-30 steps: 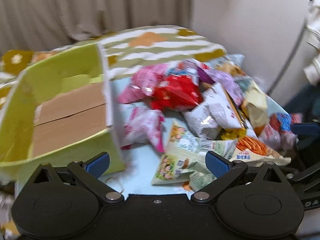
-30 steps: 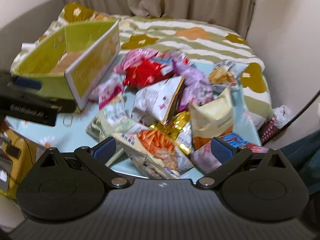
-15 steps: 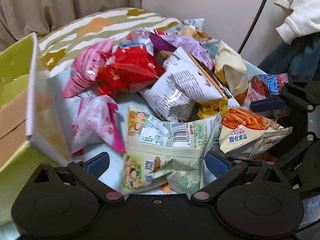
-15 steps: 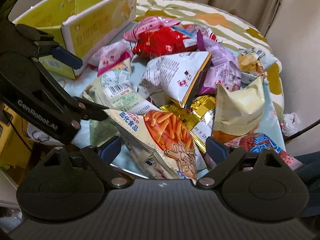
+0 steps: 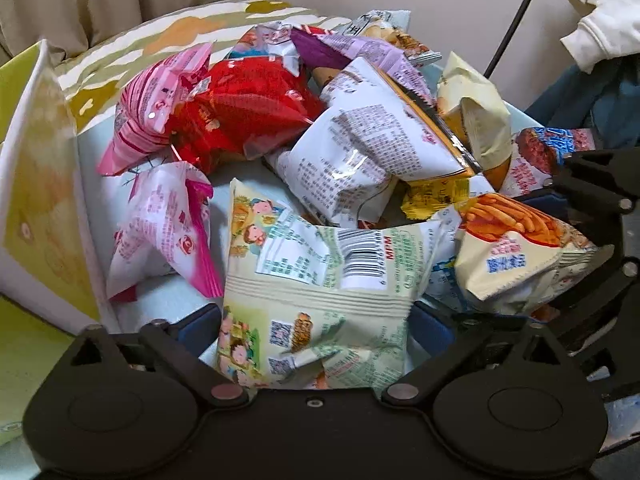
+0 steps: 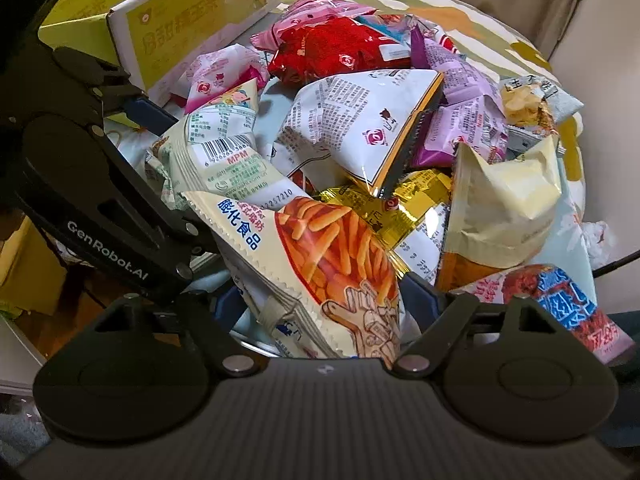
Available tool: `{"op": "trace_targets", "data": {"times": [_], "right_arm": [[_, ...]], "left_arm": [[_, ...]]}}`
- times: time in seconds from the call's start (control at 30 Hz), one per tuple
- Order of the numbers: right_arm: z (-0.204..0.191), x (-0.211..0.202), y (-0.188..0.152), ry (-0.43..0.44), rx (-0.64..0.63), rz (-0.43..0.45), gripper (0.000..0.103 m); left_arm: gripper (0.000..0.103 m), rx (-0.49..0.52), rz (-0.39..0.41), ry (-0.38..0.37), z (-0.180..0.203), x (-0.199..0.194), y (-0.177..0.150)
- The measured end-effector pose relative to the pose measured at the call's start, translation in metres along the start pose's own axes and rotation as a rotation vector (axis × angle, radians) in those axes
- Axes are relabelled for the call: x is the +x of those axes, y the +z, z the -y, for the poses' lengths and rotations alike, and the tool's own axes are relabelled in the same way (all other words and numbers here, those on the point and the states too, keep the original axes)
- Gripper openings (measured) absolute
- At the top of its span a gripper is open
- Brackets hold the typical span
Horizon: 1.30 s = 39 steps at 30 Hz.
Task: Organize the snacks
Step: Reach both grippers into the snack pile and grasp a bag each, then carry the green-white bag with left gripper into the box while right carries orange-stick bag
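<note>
Presently we find the left gripper (image 5: 314,322) set wide apart around the lower end of a pale green snack bag (image 5: 320,280), one blue pad on either side of it; whether the pads (image 5: 426,326) actually touch the wrapper we cannot tell, and the bag lies on the light blue table (image 5: 248,178) with its barcode side up. We note the right gripper (image 6: 320,298) likewise spread wide, its fingers flanking a cream bag printed with orange sticks (image 6: 320,256); that bag overlaps the green bag's right edge, and contact with the pads is again not determinable. Behind these two we record the remaining pile of snacks: a white bag with black text (image 5: 360,148) propped at the centre, a red bag (image 5: 248,108) and a pink striped bag (image 5: 156,112) beyond it, a pink-and-white bag (image 5: 164,224) lying just beside the box, a gold wrapper (image 6: 404,200) under the white bag, purple bags (image 6: 460,92) at the rear, a pale yellow bag (image 6: 500,200) standing on the right, and a blue-and-red bag (image 6: 560,300) at the near right edge. An open yellow-green cardboard box (image 6: 192,24) stands on the left of the table, touching the pile's edge. In the right view we see the left gripper's black body (image 6: 92,168) lying alongside the green bag, close to the right gripper
</note>
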State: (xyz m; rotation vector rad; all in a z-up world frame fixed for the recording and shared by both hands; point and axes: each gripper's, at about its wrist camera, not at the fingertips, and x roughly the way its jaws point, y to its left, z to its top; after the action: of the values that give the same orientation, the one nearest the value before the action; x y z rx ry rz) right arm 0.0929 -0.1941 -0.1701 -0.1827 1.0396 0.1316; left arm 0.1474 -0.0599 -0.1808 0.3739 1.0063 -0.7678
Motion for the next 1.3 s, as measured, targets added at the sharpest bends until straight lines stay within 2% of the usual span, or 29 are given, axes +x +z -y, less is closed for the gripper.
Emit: {"op": "trace_targets", "data": {"times": [0.1,0.23,0.43,0.73,0.87,1.1,1.3], "right_arm": [[0.000,0.000,-0.001,0.012,-0.009,0.003,0.092],[0.002,0.000,-0.001,0.033,-0.008,0.001,0.081],[0.007,-0.007,0.001,0.062,0.010,0.014,0.071],[0.007,-0.037,0.009,0.126,0.011,0.077,0.069],[0.011,-0.054,0.017,0.183,0.027,0.095,0.069],[0.005,-0.093,0.060,0.250,-0.037,0.201,0.069],[-0.007,-0.115,0.122,0.279,-0.061,0.276,0.069]], "left_arm": [[0.091,0.000,0.006,0.008,0.003,-0.003,-0.001],[0.085,-0.022,0.012,0.025,0.005,-0.010,-0.004],[0.083,-0.058,0.040,0.060,0.008,-0.031,-0.005],[0.083,-0.127,0.092,0.155,0.014,-0.081,-0.009],[0.083,-0.188,0.130,0.206,0.014,-0.113,-0.015],[0.083,-0.296,0.211,0.355,-0.002,-0.172,-0.012],[0.083,-0.385,0.273,0.484,-0.050,-0.211,-0.004]]}}
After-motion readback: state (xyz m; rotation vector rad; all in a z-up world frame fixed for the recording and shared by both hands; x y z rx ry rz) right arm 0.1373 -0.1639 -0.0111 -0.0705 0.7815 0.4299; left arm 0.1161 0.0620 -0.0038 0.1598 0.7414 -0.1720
